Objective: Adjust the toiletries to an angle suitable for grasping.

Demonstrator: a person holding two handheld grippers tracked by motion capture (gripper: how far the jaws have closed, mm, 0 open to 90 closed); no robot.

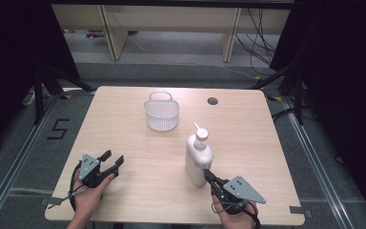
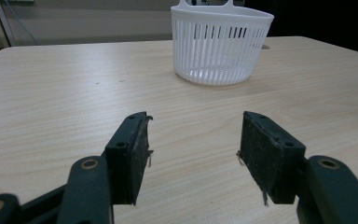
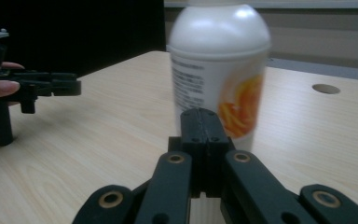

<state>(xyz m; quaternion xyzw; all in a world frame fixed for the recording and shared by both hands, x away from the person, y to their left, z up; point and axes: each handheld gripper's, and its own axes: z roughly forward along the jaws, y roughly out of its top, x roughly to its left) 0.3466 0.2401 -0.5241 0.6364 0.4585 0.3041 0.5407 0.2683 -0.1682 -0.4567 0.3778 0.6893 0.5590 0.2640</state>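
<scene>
A white pump bottle [image 1: 198, 157] with an orange picture on its label [image 3: 219, 70] stands upright right of the table's middle. Behind it, toward the far edge, sits a white slatted basket [image 1: 161, 113] [image 2: 219, 44], with nothing seen inside it. My left gripper [image 1: 113, 161] [image 2: 193, 151] rests near the front left of the table, jaws wide open with nothing between them, pointing toward the basket. My right gripper [image 1: 206, 173] [image 3: 200, 122] is at the front right, jaws pressed together, their tips just short of the bottle's base.
The light wooden table [image 1: 124, 129] has a round cable hole [image 1: 212, 101] [image 3: 326, 88] near its far right edge. Dark curtains stand to both sides, and wooden furniture legs and cables lie on the floor beyond.
</scene>
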